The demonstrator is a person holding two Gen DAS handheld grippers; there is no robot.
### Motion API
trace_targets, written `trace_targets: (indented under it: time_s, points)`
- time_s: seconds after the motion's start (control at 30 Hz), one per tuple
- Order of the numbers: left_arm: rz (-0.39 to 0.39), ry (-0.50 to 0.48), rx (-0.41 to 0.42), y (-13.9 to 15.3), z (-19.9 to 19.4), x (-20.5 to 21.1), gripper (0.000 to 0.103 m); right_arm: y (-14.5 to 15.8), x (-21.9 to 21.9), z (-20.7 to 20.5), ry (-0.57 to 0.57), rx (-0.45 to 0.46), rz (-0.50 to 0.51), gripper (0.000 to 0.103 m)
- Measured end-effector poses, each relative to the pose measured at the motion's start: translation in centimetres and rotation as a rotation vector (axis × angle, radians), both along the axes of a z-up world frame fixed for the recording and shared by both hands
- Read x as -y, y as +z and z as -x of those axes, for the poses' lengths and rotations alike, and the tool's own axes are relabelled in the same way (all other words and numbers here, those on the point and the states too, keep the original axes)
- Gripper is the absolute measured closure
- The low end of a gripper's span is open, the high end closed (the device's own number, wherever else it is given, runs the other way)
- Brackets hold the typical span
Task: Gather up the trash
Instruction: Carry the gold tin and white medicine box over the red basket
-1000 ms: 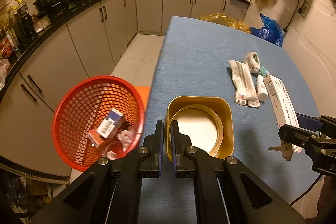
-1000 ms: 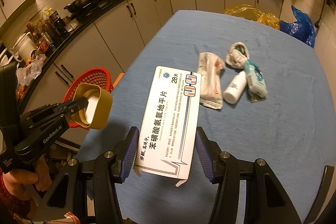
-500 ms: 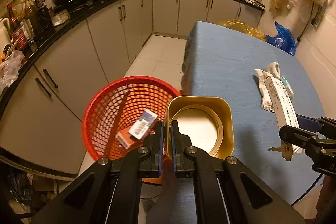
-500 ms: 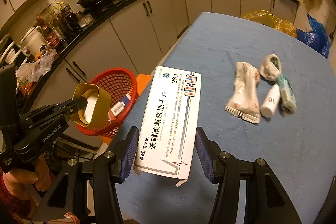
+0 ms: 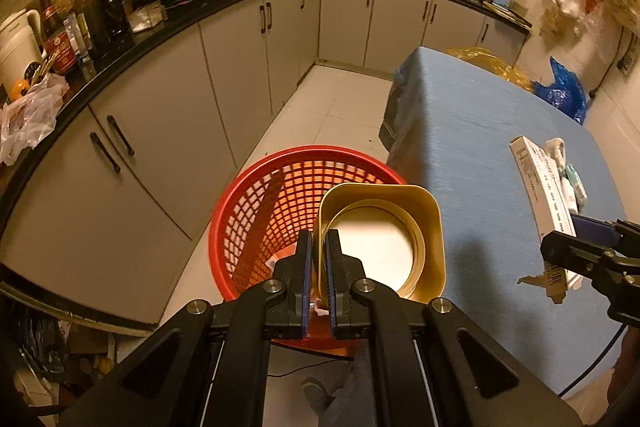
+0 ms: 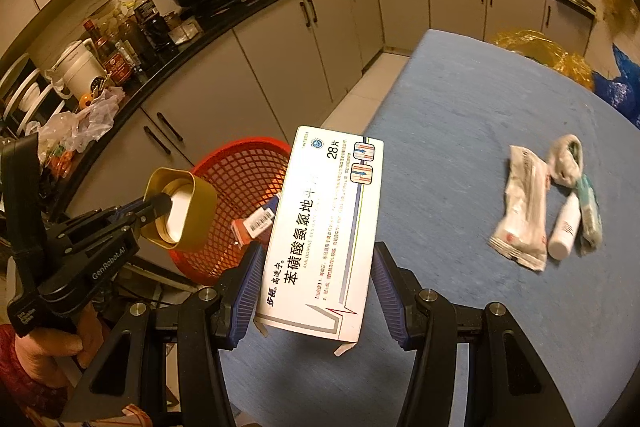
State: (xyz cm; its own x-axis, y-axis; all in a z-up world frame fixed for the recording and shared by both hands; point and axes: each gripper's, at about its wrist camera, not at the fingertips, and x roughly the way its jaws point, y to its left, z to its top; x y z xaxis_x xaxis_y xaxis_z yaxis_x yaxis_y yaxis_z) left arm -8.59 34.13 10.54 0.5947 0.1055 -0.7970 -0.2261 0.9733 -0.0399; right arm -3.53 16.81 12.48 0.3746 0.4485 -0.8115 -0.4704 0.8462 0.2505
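Note:
My left gripper (image 5: 319,271) is shut on the rim of a gold tin (image 5: 384,239) with a white inside, and holds it over the red mesh basket (image 5: 272,195) on the floor beside the table. From the right wrist view the same tin (image 6: 180,207) hangs in front of the basket (image 6: 244,179), which holds a small red box (image 6: 256,225). My right gripper (image 6: 314,291) is shut on a white medicine box (image 6: 328,227), flat between its blue pads, over the table's left edge. The medicine box (image 5: 544,191) also shows in the left wrist view.
On the blue table (image 6: 460,131) lie a crumpled white wrapper (image 6: 524,211), a small white bottle (image 6: 564,229), a teal tube (image 6: 590,211) and a wad of tissue (image 6: 564,159). Grey cabinets (image 5: 224,83) and a cluttered black counter run along the left. A hand (image 6: 52,343) holds the left gripper.
Both grippers have moved left, off the table toward the basket. The gold tin now hangs over the basket and the medicine box has reached the table's left edge.

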Motion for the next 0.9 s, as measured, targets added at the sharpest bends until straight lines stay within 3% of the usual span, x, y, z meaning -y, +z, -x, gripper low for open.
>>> trace_targets:
  time_s: [0.9]
  points:
    - [0.023,0.091,-0.075,-3.6,-1.0,-5.0,0.097,-2.9,-8.5,-4.2,0.136,-0.086,0.028,0.045]
